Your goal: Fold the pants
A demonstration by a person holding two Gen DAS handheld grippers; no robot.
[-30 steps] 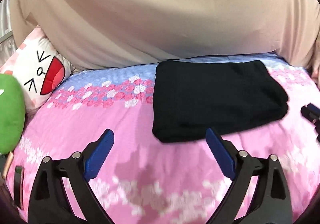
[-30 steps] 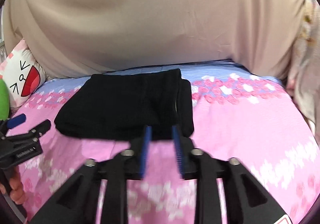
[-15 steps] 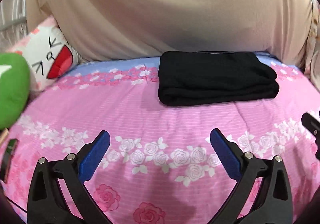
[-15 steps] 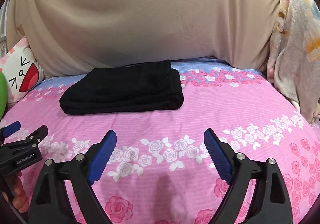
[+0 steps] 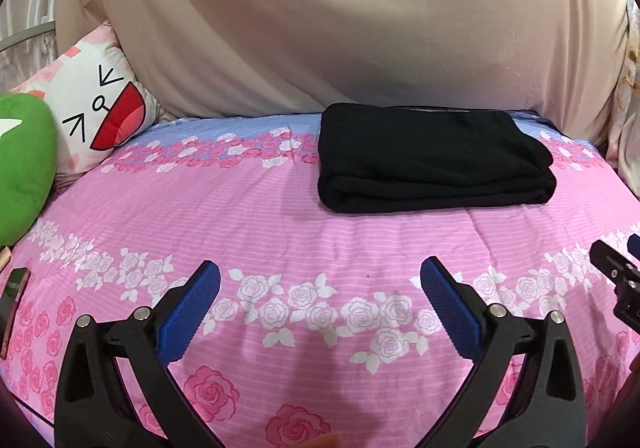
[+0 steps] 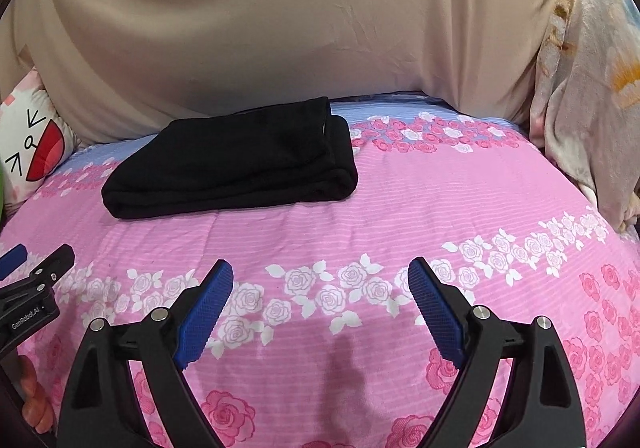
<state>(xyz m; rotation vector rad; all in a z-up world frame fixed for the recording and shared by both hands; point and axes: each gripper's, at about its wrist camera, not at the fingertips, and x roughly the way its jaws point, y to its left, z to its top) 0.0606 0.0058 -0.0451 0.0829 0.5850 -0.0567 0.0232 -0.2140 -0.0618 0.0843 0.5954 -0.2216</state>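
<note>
**Pants folded, both grippers clear**

Black pants (image 5: 434, 157) lie in a compact folded bundle on the pink floral bedspread (image 5: 280, 215), right against the beige cushion (image 5: 340, 15) at the back. Long axis runs side to side across both views. Left gripper (image 5: 320, 304) has jaws spread wide, nothing between them; right gripper (image 6: 320, 296) likewise wide and empty. Pants sit well ahead of both: ahead-right of the left one, ahead-left of the right (neither clearly nearer). Fold looks finished; probably no further grab needed.
</note>
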